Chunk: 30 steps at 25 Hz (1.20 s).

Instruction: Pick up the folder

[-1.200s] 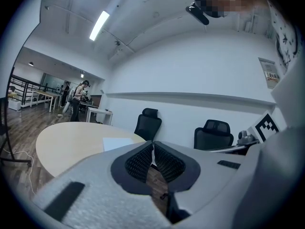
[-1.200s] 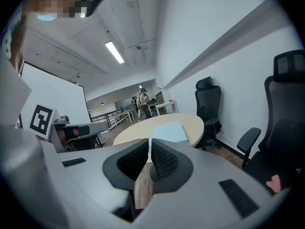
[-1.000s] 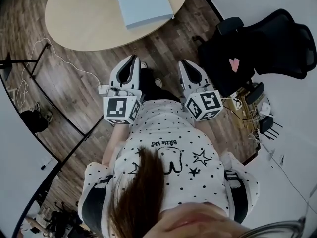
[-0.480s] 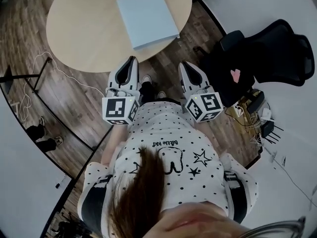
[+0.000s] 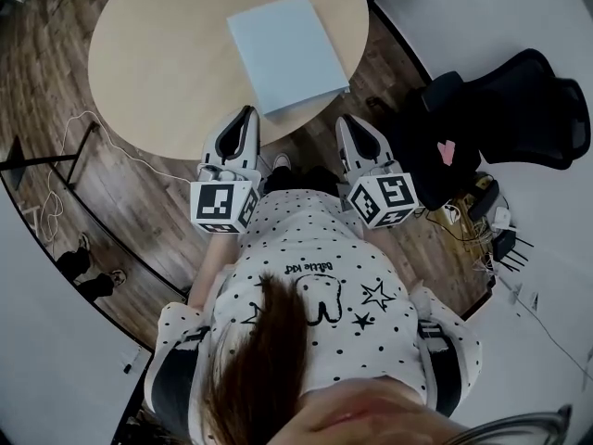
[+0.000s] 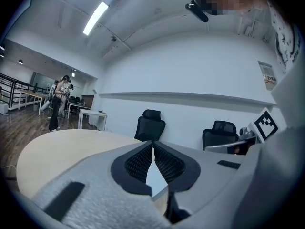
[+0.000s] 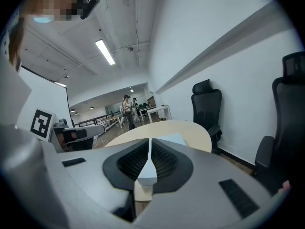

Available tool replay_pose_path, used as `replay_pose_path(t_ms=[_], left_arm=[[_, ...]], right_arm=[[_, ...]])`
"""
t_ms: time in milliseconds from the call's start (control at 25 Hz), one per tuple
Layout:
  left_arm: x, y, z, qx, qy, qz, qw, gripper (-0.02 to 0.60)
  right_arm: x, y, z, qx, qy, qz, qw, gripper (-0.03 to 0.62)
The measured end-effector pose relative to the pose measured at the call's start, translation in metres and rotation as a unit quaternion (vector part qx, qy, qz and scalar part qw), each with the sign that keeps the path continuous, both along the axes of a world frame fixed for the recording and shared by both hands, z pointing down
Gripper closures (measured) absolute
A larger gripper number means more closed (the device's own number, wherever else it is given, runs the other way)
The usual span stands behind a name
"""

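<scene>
Folder (image 5: pixel 287 56), pale blue and unmarked, lies flat on the round wooden table (image 5: pixel 167 72), toward its 3 o'clock side, one corner near the table's edge. Neither gripper touches it. In the head view it is at 12 o'clock from both grippers.

The left gripper (image 5: pixel 247 111) has its jaws pressed together with nothing between them. The right gripper (image 5: pixel 347 119) is the same, closed and empty. Both point at the table from just off its near edge. Each carries a cube with black-and-white square markers (no letters).

A line of small script runs across the person's dotted shirt (image 5: pixel 315 276), above drawn stars, but it is too small to read reliably. A wall notice (image 6: pixel 269 75) in the left gripper view is also unreadable.

The floor (image 5: pixel 120 202) is dark wood planks, with white cables (image 5: pixel 83 128) trailing at 9 o'clock. A black office chair (image 5: pixel 505 109) with a pink heart shape (image 5: pixel 447 152) stands at 3 o'clock. The walls are white, strip lights (image 6: pixel 95 18) run overhead, and people (image 6: pixel 59 101) stand far off by other desks.
</scene>
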<state>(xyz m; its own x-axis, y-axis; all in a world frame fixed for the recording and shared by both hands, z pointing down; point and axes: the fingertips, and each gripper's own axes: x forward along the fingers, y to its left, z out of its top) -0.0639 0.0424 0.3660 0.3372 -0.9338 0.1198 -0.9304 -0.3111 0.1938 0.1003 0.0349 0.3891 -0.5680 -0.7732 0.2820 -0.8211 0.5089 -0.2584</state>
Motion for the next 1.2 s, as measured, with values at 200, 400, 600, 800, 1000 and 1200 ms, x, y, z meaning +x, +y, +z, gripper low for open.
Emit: replay_pose_path(t_ms=[200,400,600,800,1000,1200], left_arm=[[-0.015,-0.011,0.001,-0.002,0.009,-0.014,0.9999,0.554],[-0.021,-0.018,0.008,-0.014,0.017,-0.025,0.9994,0.554],[-0.028,-0.018,0.015,-0.026,0.026,-0.039,0.9986,0.554],[-0.035,-0.029,0.022,-0.035,0.032,-0.053,0.9975,0.554],[-0.039,-0.046,0.026,-0.043,0.034,-0.08,0.9953,0.554],[-0.038,-0.07,0.027,-0.048,0.031,-0.11,0.9923,0.554]], right_arm=[[-0.009,-0.01,-0.001,0.0,0.004,-0.002,1.0,0.572],[-0.014,-0.017,0.001,-0.007,0.007,-0.007,1.0,0.572],[-0.021,-0.021,0.006,-0.021,0.015,-0.021,0.999,0.572],[-0.032,-0.035,0.012,-0.032,0.019,-0.04,0.999,0.572],[-0.033,-0.058,0.015,-0.041,0.023,-0.063,0.997,0.572],[-0.028,-0.093,0.013,-0.04,0.023,-0.082,0.996,0.572]])
